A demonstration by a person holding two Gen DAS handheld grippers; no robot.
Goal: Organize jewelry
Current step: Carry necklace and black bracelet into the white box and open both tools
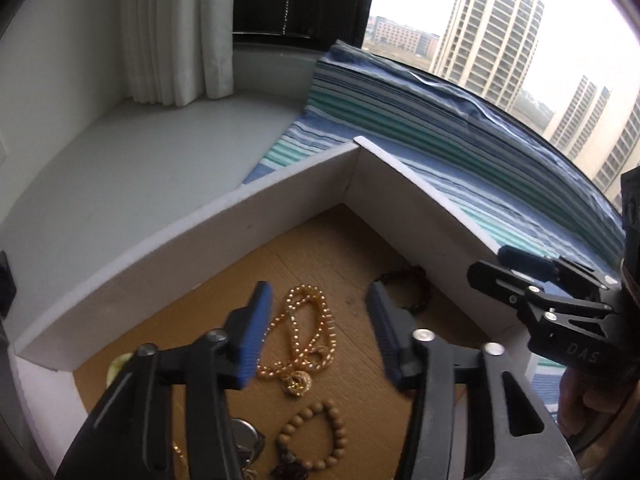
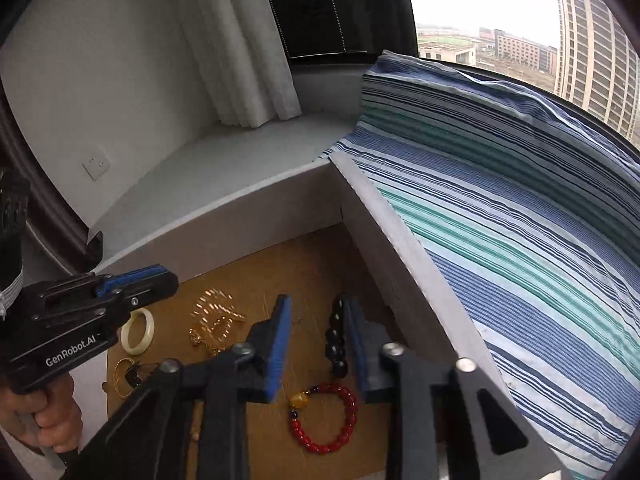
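Observation:
A white-walled box with a brown cardboard floor holds jewelry. In the left wrist view my left gripper is open above a gold bead necklace; a tan bead bracelet lies nearer and a dark bead bracelet lies by the far wall. In the right wrist view my right gripper is open over the box, its right pad beside a black bead bracelet. A red bead bracelet, a gold necklace, a pale bangle and a gold ring lie on the floor.
The box sits on a blue and green striped cushion on a white window seat. White curtains hang at the back. The window shows tall buildings. A wall socket is at the left.

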